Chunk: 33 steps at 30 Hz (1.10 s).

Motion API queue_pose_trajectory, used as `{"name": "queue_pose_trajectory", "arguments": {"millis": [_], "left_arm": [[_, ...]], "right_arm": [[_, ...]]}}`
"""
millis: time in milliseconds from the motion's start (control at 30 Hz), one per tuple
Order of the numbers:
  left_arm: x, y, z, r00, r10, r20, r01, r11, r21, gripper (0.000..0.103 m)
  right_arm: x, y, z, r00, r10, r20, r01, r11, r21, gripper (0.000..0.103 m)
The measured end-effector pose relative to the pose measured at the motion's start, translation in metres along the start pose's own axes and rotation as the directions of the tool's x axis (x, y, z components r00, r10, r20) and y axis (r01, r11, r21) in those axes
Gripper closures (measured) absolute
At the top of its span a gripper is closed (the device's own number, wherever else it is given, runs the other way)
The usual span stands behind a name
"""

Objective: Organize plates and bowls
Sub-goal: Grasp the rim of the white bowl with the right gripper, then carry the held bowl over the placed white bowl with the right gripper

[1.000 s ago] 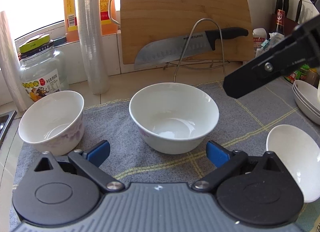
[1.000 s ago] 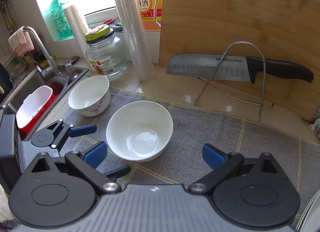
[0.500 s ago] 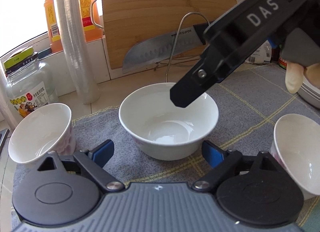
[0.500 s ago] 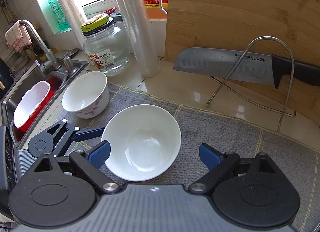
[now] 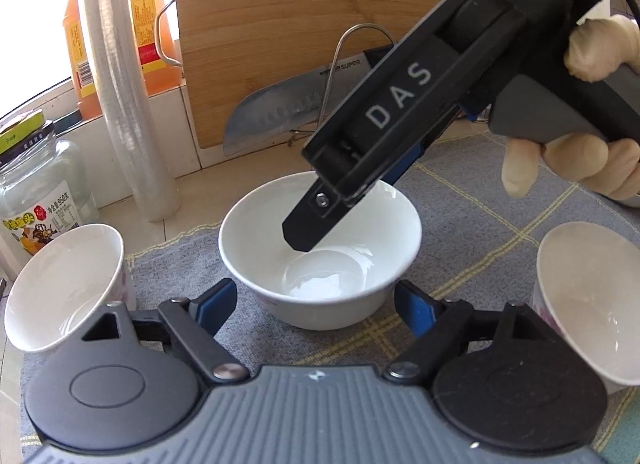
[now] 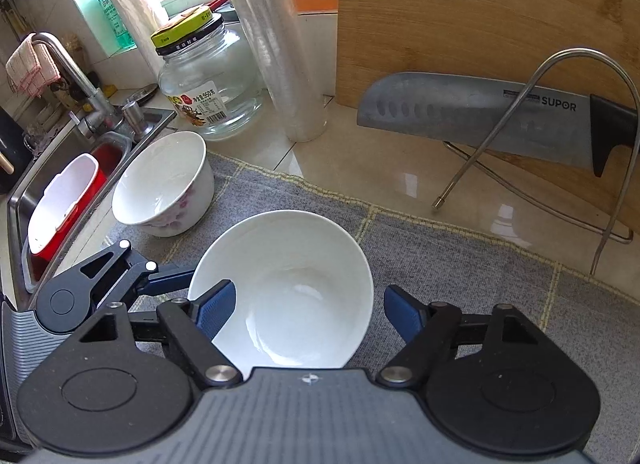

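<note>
A plain white bowl stands upright on the grey mat. My left gripper has its blue pads against the bowl's lower sides, shut on it. The right gripper comes down from the upper right, jaws closing. One of its fingers dips inside the bowl and the other stays outside the far rim, neither pad pressing. A floral bowl sits to the left, another to the right.
Behind the mat a knife rests on a wire stand against a bamboo cutting board. A glass jar and a film roll stand at the back left. The sink holds a red tub.
The right gripper has come down from the upper right, one finger entering the white bowl, its jaws narrowing. The left gripper's pads have drawn in onto the bowl's sides.
</note>
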<state>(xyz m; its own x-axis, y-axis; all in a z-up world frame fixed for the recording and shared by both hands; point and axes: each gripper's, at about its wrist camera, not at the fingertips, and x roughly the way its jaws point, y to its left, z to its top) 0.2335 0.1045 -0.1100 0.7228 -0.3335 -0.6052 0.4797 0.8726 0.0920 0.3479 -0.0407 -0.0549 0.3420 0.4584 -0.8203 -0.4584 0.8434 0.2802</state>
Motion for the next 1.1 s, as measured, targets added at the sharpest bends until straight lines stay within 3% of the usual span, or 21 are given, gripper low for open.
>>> {"name": "queue_pose_trajectory", "arguments": {"millis": [1100], "left_arm": [[-0.0021,0.0008,0.0029,1.000,-0.001,0.003,0.001,1.000,0.027,0.019]], "right_arm": [[0.0087,-0.0046,0.0032,0.999,0.046,0.002,-0.046,0.999,0.009,0.024]]}}
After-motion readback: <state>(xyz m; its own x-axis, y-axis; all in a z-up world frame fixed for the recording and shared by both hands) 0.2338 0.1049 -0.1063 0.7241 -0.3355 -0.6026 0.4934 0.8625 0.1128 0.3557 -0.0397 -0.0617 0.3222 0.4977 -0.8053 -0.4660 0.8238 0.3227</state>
